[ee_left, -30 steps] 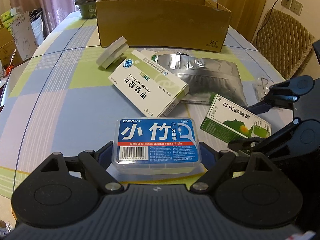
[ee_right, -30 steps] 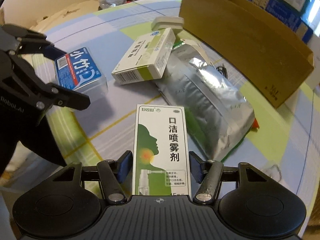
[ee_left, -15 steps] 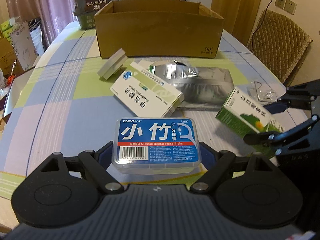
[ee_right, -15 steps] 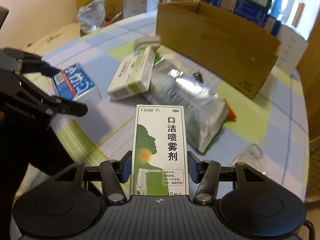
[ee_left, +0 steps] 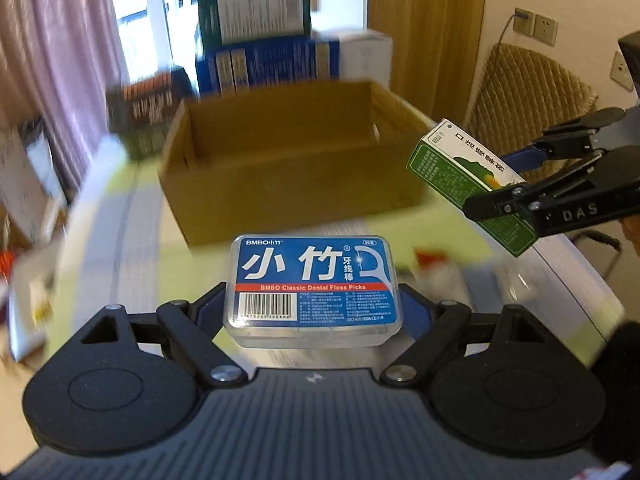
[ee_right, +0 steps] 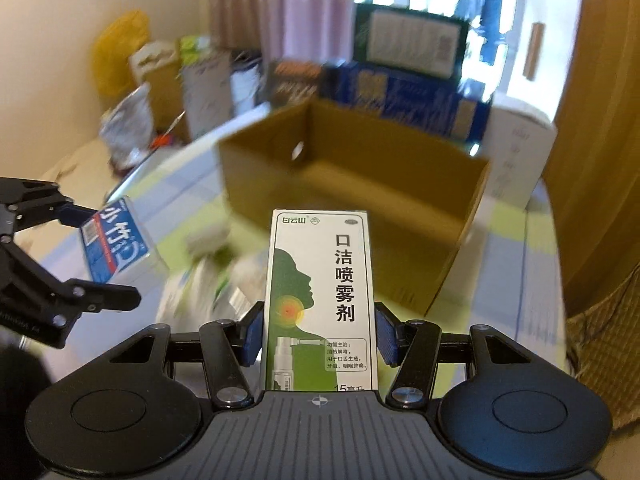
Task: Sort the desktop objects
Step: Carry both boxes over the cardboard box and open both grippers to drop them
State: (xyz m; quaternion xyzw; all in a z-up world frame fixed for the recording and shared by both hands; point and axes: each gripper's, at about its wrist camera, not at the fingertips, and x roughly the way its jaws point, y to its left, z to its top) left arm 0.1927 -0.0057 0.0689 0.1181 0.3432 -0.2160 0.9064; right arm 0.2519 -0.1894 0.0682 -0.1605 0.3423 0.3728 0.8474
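My left gripper (ee_left: 314, 310) is shut on a blue dental floss pick case (ee_left: 313, 284), held in the air in front of the open cardboard box (ee_left: 288, 168). My right gripper (ee_right: 318, 338) is shut on a white and green mouth spray carton (ee_right: 320, 300), also lifted and facing the cardboard box (ee_right: 352, 196). In the left wrist view the right gripper (ee_left: 516, 178) holds the spray carton (ee_left: 468, 184) at the box's right. In the right wrist view the left gripper (ee_right: 86, 252) with the floss case (ee_right: 116, 242) is at left.
Blurred below lie a silver foil pouch (ee_right: 200, 296) and other items on the checked tablecloth (ee_right: 508, 280). Stacked blue and green boxes (ee_left: 256, 52) stand behind the cardboard box. A wicker chair (ee_left: 528, 96) is at the right.
Both grippers have risen from the table and moved forward toward the cardboard box, each carrying its item. The view now looks into the box's open top.
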